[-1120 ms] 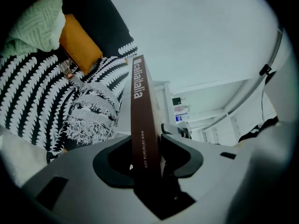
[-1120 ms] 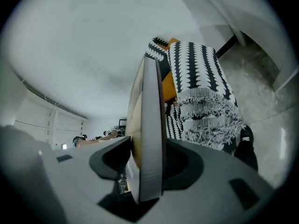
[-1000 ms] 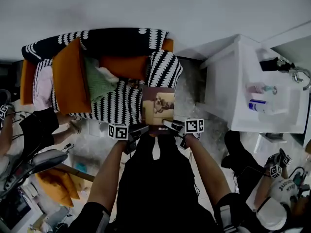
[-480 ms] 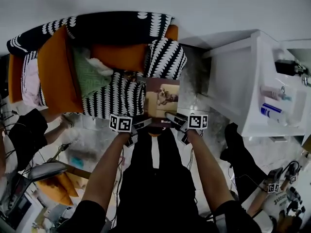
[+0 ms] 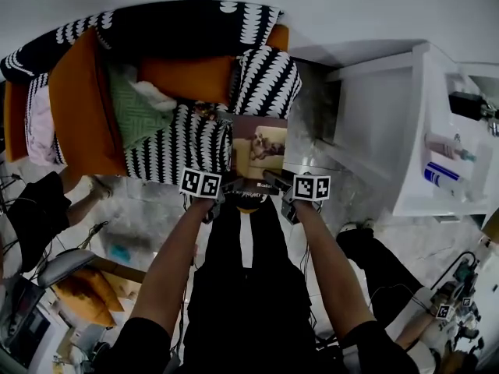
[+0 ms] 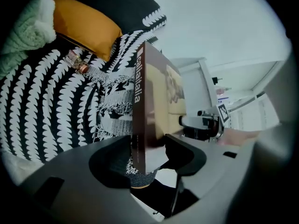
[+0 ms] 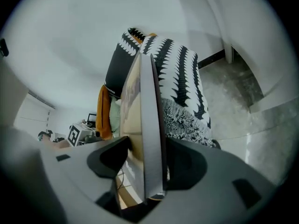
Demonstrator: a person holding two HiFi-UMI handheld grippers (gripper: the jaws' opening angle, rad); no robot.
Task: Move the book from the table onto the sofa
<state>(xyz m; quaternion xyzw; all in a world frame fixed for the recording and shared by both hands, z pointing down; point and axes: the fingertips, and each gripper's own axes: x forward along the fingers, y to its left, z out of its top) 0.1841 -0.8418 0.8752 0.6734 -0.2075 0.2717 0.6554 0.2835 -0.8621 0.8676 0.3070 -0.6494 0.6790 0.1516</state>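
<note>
The book (image 5: pixel 261 153), brown with a beige cover picture, lies over the right front part of the black-and-white patterned sofa (image 5: pixel 187 142). Its near edge sits between both pairs of jaws. My left gripper (image 5: pixel 232 185) has the spine corner, and my right gripper (image 5: pixel 273 184) has the other near corner. In the left gripper view the book (image 6: pixel 149 106) touches one jaw of the left gripper (image 6: pixel 147 155), with a gap at the other. In the right gripper view the book (image 7: pixel 150 125) stands the same way in the right gripper (image 7: pixel 149 160). Both pairs of jaws are opening.
Orange cushions (image 5: pixel 78 107) and a green knitted cloth (image 5: pixel 140 115) fill the sofa's left side. A small bottle (image 6: pixel 77 62) lies on the seat. A white cabinet (image 5: pixel 382 131) with bottles (image 5: pixel 440 174) stands close on the right. Other people's legs and gear sit on the floor at both lower corners.
Both grippers have come down with the book toward the sofa seat, and the book now sits lower over the patterned fabric.
</note>
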